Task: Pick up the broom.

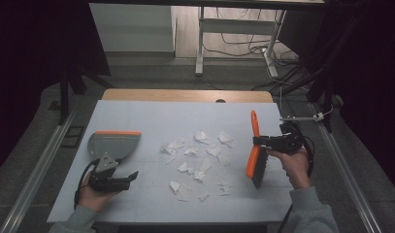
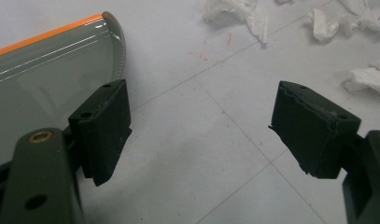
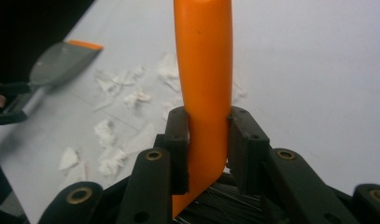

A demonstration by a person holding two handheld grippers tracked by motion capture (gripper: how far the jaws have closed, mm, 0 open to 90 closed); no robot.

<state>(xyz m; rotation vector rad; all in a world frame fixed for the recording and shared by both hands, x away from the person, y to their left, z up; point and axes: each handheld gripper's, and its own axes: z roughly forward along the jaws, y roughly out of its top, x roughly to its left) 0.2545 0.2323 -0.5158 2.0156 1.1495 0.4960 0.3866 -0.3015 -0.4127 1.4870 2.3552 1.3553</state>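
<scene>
1. Brush (image 1: 255, 155) sits at about 3 o'clock on the table (image 1: 137, 111), held up off the surface, orange handle pointing to 12 and dark bristles hanging at the 6 o'clock end.
2. My right gripper (image 1: 270, 141) is pinching that handle; in the right gripper view the jaws press on both sides of the orange handle (image 3: 204, 93), with the bristles (image 3: 215, 205) just below them.
3. I see the right hand (image 1: 294, 165) wrapped round the gripper body at 4 o'clock, cable looping behind it.
4. Dustpan (image 1: 112, 144) lies flat at 9 o'clock, grey with an orange lip facing 12.
5. My left gripper (image 1: 129, 175) hovers at about 8 o'clock, just below the dustpan, jaws spread wide and gripping nothing.
6. In the left gripper view I have bare table between the two pads, and the dustpan (image 2: 47, 74) sits at 10 o'clock, just beside the left-hand pad (image 2: 103, 126). I cannot tell whether they touch.
7. Paper scraps (image 1: 200, 160) are scattered across the centre of the table, between dustpan and brush, from 12 o'clock down to 6.
8. Nearest scraps lie just left of the bristles, apart from them; a few show at 1 o'clock in the left gripper view (image 2: 253, 18).
9. Left hand (image 1: 90, 194) holds its gripper near the front edge at 7 o'clock.
</scene>
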